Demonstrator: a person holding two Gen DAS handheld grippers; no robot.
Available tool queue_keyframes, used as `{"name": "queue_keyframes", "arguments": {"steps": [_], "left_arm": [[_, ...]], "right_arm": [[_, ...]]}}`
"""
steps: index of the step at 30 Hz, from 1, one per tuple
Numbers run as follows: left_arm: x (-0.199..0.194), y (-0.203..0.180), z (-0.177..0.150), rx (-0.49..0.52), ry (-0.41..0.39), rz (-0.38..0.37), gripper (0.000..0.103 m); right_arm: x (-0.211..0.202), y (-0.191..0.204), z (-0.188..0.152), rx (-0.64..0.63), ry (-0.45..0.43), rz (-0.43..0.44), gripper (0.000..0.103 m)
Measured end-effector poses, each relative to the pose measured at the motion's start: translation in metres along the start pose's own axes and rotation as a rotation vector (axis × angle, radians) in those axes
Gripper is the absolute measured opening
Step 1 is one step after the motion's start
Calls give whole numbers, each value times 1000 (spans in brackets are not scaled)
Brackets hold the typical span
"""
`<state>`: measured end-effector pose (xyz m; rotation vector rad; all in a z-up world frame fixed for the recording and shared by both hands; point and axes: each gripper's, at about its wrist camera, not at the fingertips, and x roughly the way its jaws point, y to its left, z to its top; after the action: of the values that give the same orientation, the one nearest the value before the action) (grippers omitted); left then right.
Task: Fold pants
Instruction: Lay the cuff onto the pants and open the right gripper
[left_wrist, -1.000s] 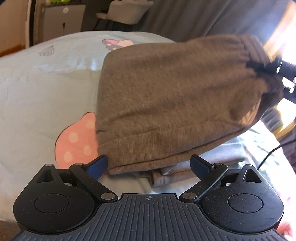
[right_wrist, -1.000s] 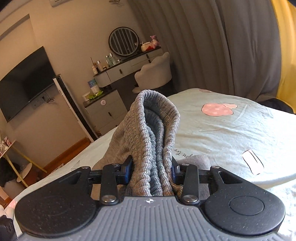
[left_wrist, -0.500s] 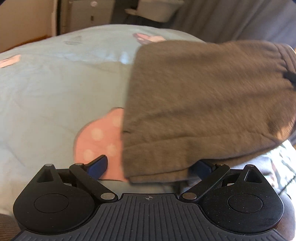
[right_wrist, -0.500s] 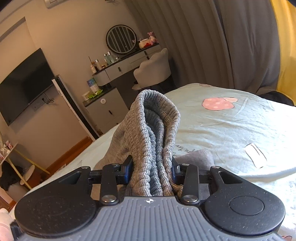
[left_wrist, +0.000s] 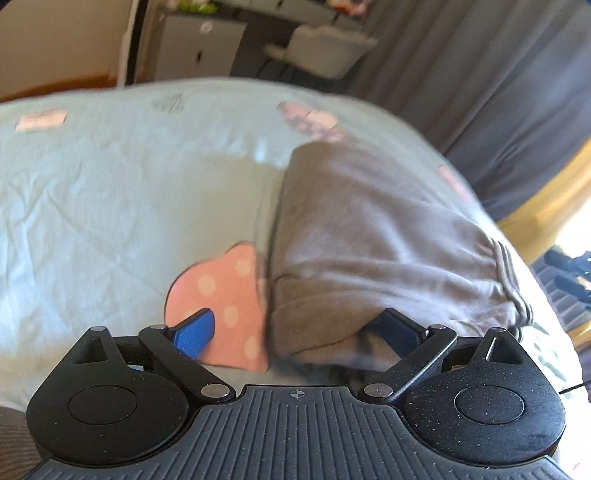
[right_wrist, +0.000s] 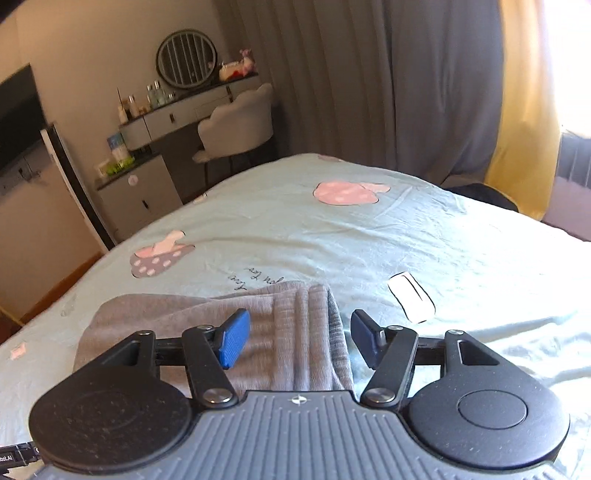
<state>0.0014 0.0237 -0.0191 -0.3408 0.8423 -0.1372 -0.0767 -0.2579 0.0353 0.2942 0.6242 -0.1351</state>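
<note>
The grey pants (left_wrist: 376, 236) lie folded in a bundle on the light blue bed sheet (left_wrist: 110, 184). In the right wrist view the ribbed waistband end (right_wrist: 306, 332) lies flat between the jaws. My left gripper (left_wrist: 295, 332) is open; its right finger is under the bundle's near edge, its left finger (left_wrist: 195, 332) over a pink mushroom print. My right gripper (right_wrist: 299, 339) is open, its blue pads either side of the waistband, not pinching it.
The bed sheet (right_wrist: 369, 240) has mushroom prints. Beyond the bed stand a dressing table with a round mirror (right_wrist: 186, 59), a white chair (right_wrist: 236, 125), a low cabinet (right_wrist: 140, 195) and grey curtains (right_wrist: 388, 74). The other gripper (left_wrist: 569, 273) shows at the right.
My right gripper has opened and let the waistband drop flat onto the bed. The pants bundle has settled down on the sheet. The left view has shifted left.
</note>
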Motion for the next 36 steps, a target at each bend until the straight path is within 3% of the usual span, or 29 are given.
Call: {"name": "queue_keyframes", "arguments": {"steps": [4, 6, 9, 12, 17, 21, 25, 27, 28, 32, 34, 36], "left_arm": [[-6, -6, -1, 36, -40, -23, 100], [-4, -7, -3, 31, -6, -61, 100], [-3, -14, -8, 44, 24, -83, 100], [4, -31, -19, 147, 82, -93, 100], [13, -56, -33, 280, 59, -61, 100], [25, -50, -34, 244, 76, 40, 97], [27, -39, -31, 204, 62, 76, 91], [27, -36, -30, 209, 38, 214, 91], [26, -32, -28, 188, 39, 237, 91], [9, -13, -21, 33, 41, 52, 92], [7, -19, -24, 77, 55, 12, 94], [10, -33, -32, 169, 67, 24, 94]], "right_arm": [[2, -9, -21, 85, 81, 101, 61], [6, -11, -38, 134, 128, 140, 61], [5, -11, -55, 159, 124, 133, 62], [8, -18, -65, 256, 160, 183, 62], [12, -19, -75, 314, 192, 274, 62], [19, -14, -77, 336, 206, 311, 62], [23, -14, -81, 352, 216, 303, 62], [22, -17, -84, 362, 221, 288, 62], [21, -18, -85, 369, 218, 288, 62], [14, -23, -85, 373, 201, 300, 62], [13, -23, -85, 370, 198, 307, 62], [14, -22, -86, 380, 202, 319, 62]]}}
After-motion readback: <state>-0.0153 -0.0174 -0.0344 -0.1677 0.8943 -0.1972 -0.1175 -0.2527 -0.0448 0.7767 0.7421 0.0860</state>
